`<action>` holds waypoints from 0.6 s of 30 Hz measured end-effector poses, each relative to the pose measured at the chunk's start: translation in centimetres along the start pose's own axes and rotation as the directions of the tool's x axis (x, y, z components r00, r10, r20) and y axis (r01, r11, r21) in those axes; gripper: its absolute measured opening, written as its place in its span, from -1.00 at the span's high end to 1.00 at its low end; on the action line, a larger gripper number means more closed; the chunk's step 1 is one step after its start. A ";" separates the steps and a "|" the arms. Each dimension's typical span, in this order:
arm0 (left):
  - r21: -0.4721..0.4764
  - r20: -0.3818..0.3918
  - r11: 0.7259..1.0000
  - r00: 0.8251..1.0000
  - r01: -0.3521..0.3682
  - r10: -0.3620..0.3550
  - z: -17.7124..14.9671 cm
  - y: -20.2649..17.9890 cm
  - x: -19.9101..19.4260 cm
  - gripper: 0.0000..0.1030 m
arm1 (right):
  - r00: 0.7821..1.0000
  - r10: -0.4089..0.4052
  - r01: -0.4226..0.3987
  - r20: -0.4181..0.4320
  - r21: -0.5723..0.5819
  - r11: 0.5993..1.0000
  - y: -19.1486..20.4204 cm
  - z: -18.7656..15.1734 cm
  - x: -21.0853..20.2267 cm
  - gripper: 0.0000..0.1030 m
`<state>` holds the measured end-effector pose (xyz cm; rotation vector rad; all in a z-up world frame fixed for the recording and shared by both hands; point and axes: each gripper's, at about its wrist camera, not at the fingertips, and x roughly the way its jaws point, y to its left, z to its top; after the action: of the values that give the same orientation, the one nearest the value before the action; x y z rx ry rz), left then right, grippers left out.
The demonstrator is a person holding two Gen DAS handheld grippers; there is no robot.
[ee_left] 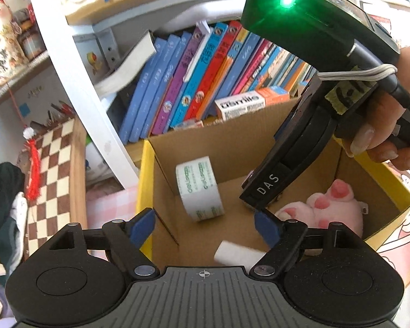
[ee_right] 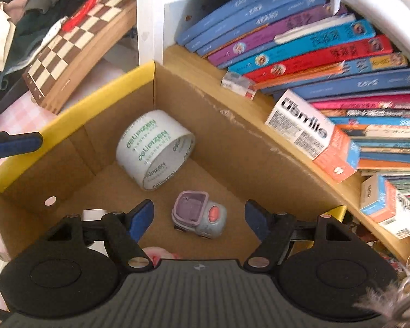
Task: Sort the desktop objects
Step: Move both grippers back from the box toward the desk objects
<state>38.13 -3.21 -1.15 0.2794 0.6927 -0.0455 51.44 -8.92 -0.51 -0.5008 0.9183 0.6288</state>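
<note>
hidden: plush toy [ee_left: 332,213] partly behind right gripper [ee_left: 255,205] | book spines: blurred

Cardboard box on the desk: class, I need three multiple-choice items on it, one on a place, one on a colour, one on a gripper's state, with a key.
1. Where does the roll of tape lie?
A. on the bookshelf
B. inside the cardboard box
C. on the chessboard

2. What colour is the outside of the box?
A. yellow
B. green
C. red

3. How is the right gripper?
A. shut on the tape
B. shut on the toy car
C. open, holding nothing

Key: 1 B, the tape rests on the box floor by a corner. 2 A, the outer walls show yellow. 3 C, its fingers stand apart above the toy car without touching it.
</note>
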 end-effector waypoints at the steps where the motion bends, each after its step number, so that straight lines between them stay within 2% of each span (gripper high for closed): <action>1: -0.004 0.009 1.000 1.000 -0.005 0.005 0.0 0.1 -0.4 -0.59 | 1.000 -0.006 0.006 0.010 0.002 1.000 0.0 0.0 -0.5 -0.41; 9: -0.028 0.102 0.999 0.994 -0.026 0.029 -0.3 1.1 -4.7 -0.59 | 0.993 -0.027 0.019 0.112 0.076 0.997 -0.1 -0.9 -6.0 -0.42; 18: -0.033 0.199 0.999 0.980 0.002 0.004 -1.7 2.4 -10.8 -0.63 | 0.971 -0.049 0.009 0.233 0.169 0.986 1.2 -4.2 -13.2 -0.49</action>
<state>29.10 -0.97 5.07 0.2395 0.4937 -0.0599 42.21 -14.42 8.36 -0.2810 0.7283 0.5658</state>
